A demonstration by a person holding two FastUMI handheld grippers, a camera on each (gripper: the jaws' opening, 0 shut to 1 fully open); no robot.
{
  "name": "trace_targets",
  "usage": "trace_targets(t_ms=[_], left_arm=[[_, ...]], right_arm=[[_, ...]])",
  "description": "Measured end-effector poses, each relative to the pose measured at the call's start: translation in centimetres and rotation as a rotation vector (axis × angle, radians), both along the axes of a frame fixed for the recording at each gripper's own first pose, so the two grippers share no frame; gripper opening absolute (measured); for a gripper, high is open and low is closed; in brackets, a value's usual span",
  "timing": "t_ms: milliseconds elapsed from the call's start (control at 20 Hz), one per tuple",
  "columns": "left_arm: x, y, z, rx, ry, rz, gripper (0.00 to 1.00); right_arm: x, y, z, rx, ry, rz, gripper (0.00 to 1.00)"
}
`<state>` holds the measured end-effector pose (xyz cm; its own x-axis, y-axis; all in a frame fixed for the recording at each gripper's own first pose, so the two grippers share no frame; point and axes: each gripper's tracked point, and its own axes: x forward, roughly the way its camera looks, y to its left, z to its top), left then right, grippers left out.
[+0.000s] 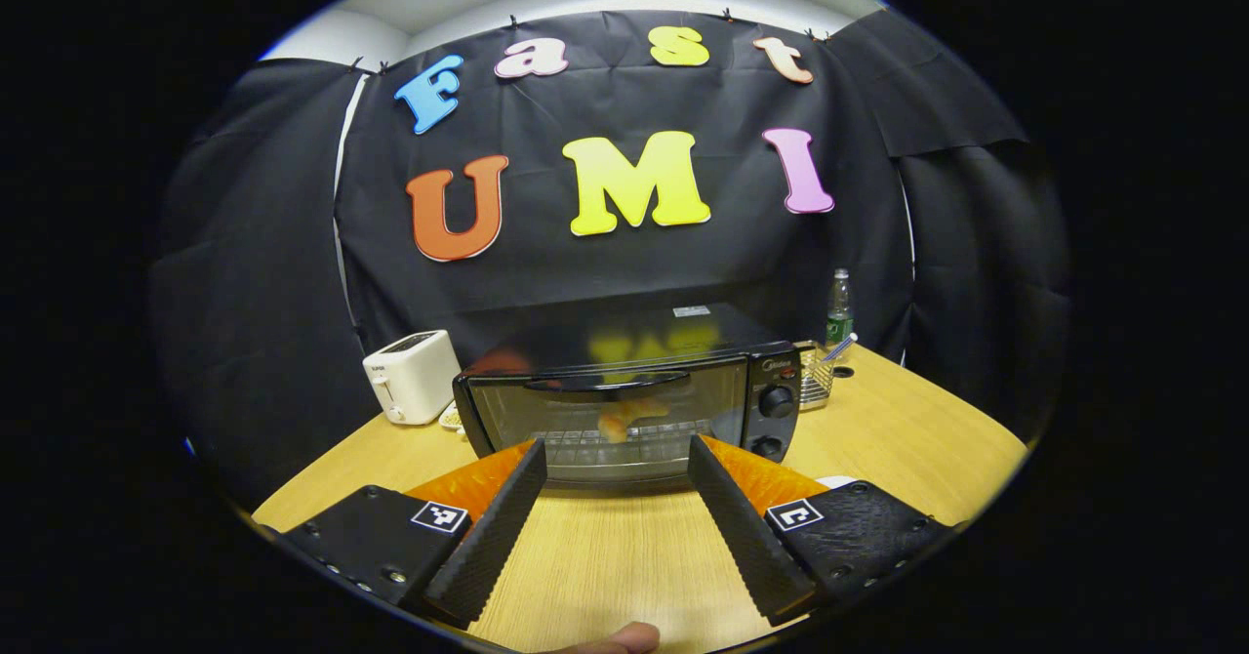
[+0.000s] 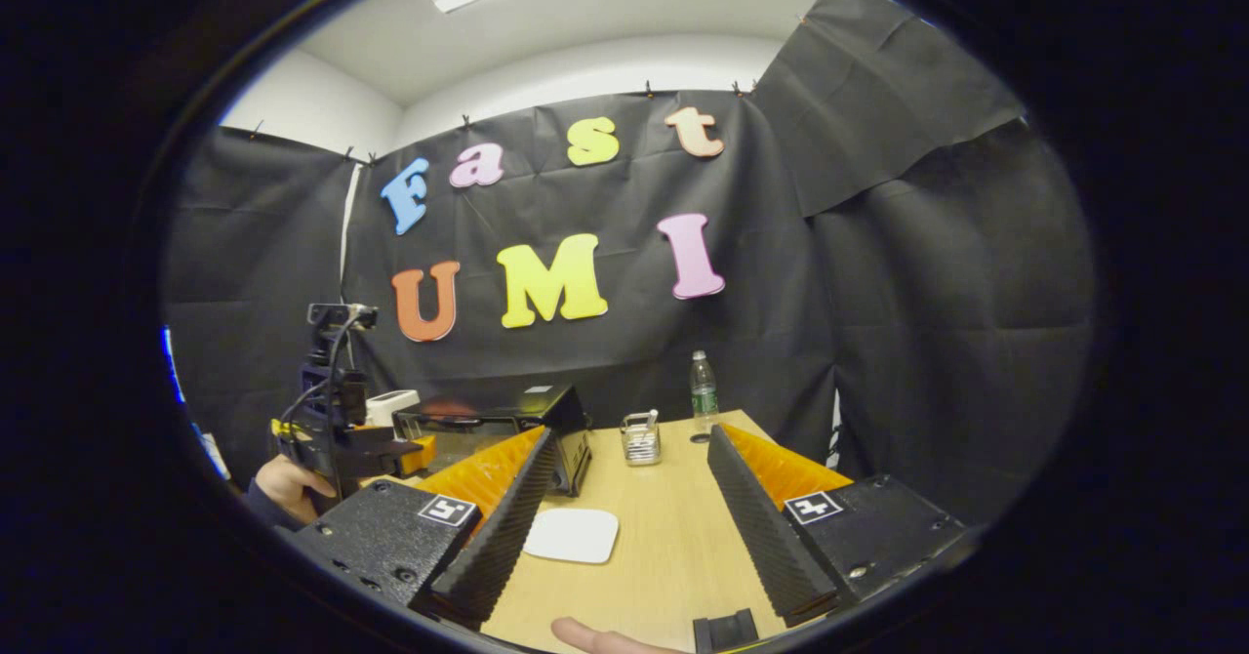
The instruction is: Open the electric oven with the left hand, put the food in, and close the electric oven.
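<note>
Oven [image 1: 624, 395] stands on the wooden table [image 1: 907, 439], straight ahead of the left gripper [image 1: 617, 522] in the left gripper view. Its glass door is shut, with the dark handle across the top. Through the glass, a pale golden piece of food [image 1: 624, 418] lies on the rack. Two knobs sit on the right panel; the small logo above them is too blurred to read. The fingers of the left gripper are wide apart and hold nothing, near the oven but not touching it.

A white toaster [image 1: 412, 376] stands to the left of the oven. To the right there are a wire basket [image 1: 818, 373] and, farther back, a bottle [image 1: 839, 307] with a green label, not legible.

In the right gripper view, the right gripper [image 2: 624, 527] is also spread apart and empty, above the table. A white plate [image 2: 572, 535] lies between its fingers. Each gripper carries small square black-and-white markers.
</note>
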<state>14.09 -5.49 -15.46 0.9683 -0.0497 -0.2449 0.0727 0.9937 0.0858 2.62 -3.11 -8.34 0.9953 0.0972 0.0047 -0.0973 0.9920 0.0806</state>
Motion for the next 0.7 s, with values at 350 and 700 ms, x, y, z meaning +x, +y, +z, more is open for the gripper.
trace_targets(t_ms=[350,700], left_arm=[[-5.4,0.0,5.5,0.005,-0.087,0.016,0.95],[-10.1,1.0,9.8,-0.037,-0.149,0.047,0.95]], right_arm=[[-1.1,0.8,1.6,-0.03,-0.022,-0.01,0.96],[-1.9,3.3,3.3,-0.072,-0.001,0.001,0.96]])
